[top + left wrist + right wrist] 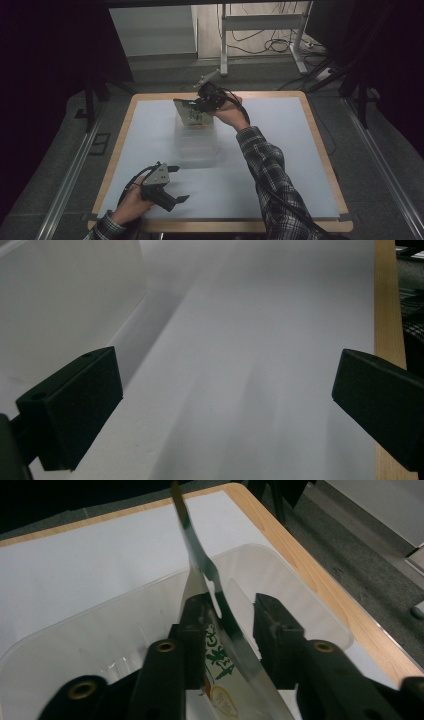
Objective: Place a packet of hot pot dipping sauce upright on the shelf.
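Glossy flat printed packet (220, 630) looks light, thin and slippery between the right gripper (230, 630) jaws, now parted over the clear plastic bin (125, 625); grip its top edge; left gripper (225, 400) gapes empty

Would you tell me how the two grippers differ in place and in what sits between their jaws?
The left gripper lies low at the near table edge, jaws wide with nothing between them. The right gripper reaches far over the clear bin, a printed packet between its parted jaws. Both have black jaws.
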`<state>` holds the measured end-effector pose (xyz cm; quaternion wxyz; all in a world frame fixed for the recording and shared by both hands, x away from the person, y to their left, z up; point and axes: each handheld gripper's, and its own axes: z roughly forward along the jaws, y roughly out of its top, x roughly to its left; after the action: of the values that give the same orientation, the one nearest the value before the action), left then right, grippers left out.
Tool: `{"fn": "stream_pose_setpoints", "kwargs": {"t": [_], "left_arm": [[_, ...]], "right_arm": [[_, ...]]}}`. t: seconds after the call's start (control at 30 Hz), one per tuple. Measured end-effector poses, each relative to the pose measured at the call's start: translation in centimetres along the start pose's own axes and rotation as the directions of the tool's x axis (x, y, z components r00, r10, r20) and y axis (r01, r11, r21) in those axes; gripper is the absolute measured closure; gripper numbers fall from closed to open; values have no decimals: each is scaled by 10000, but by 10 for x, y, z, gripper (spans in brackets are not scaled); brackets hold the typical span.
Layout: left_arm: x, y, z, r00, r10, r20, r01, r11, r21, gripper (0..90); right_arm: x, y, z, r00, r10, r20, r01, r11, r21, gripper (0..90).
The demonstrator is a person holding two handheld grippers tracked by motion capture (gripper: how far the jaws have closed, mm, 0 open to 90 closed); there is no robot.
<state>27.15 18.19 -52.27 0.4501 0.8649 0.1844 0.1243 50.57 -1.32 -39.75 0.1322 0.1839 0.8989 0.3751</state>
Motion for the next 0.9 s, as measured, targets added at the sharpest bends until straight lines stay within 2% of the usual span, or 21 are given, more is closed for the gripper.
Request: {"fn": "stream_pose_setpoints", "kwargs": {"t": [0.23,0.9], "left_arm": [[0,0,1,10000,1,20,-1,10000,46,0],[1,0,0,10000,21,18,-22,10000,89,0]], "right_arm": [[2,-5,-6,10000,60,58,-60,10000,-2,535],[8,-12,-15,10000,45,-71,-47,9996,-292,343]]}}
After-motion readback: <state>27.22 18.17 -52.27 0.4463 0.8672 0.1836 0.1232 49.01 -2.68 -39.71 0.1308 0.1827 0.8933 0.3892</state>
